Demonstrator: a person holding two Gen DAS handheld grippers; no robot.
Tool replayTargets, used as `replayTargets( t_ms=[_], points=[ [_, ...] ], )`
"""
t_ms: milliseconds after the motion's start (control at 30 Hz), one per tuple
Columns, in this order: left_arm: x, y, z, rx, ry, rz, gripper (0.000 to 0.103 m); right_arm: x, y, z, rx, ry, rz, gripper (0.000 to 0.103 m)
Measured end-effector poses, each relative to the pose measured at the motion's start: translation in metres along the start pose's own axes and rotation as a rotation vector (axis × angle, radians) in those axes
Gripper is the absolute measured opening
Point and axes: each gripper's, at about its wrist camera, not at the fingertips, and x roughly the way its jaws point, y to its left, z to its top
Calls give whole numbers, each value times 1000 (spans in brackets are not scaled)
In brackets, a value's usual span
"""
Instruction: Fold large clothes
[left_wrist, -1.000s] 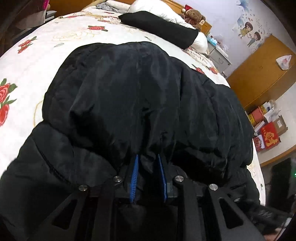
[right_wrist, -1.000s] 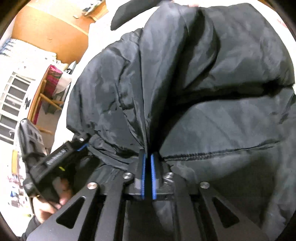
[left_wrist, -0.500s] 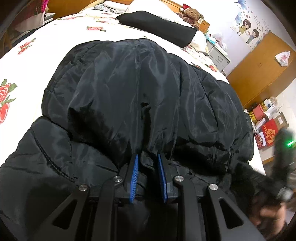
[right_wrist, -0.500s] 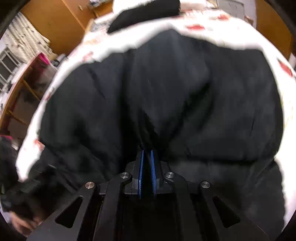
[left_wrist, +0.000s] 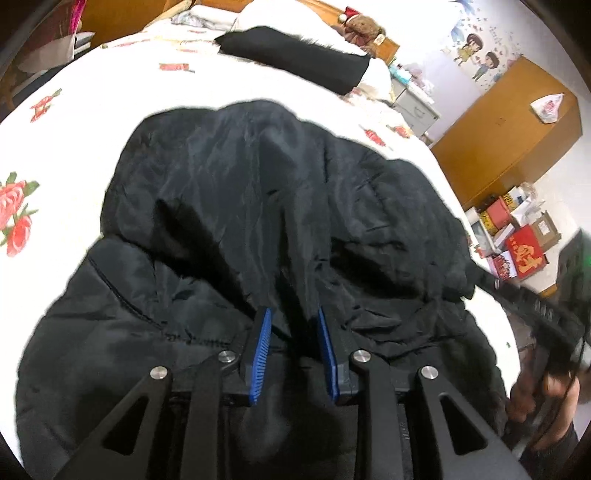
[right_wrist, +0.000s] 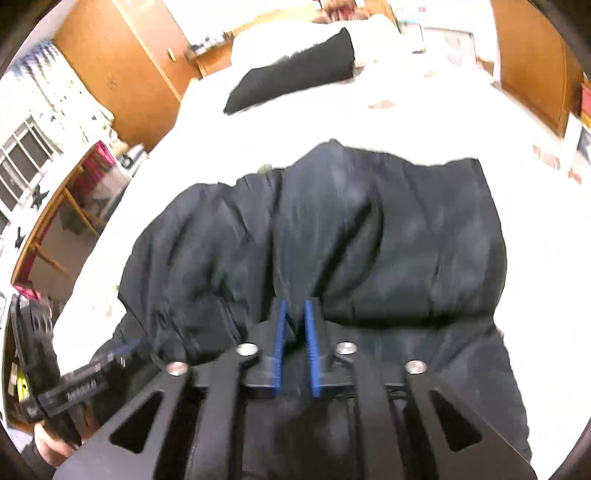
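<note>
My left claw (left_wrist: 293, 325) stands parted, its blue pads either side of a ridge of the puffy black padded jacket (left_wrist: 258, 206). My right claw (right_wrist: 294, 315) is slightly parted too, fabric between its pads. The jacket lies bunched on the white rose-printed bed (left_wrist: 92, 122), near a black pillow (left_wrist: 295, 59).

Jacket (left_wrist: 258, 206) black slightly shiny padded cloth; bedsheet (left_wrist: 92, 122) white rose-print cloth; gripper pads (left_wrist: 260, 354) ribbed blue; wardrobe (left_wrist: 506, 136) smooth wood
</note>
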Motion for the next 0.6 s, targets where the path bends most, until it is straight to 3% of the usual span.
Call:
replayTargets(
  t_ms=[67,167,233,300,333,400,500,600],
  points=[
    [-15,-3,11,10,-57,-3,27,2,9,12,-22,-27,-5,35],
    [-27,-3,43,24,-167,35,27,13,9,33,-48,-37,-27,35],
    [-18,8,66,-2,-196,80,27,21,3,34,-57,-42,-56,35],
    [4,24,80,-29,-172,120,27,33,-8,36,-58,-21,-99,35],
    [20,34,81,-46,-133,158,26,42,-16,35,-49,1,-116,35],
    [46,46,72,-42,-81,163,21,57,-34,27,-40,51,-140,32],
    [56,49,47,21,-104,176,20,66,-45,12,-77,49,-160,32],
    [54,48,44,4,-103,177,20,68,-48,10,-61,46,-161,32]
  ],
)
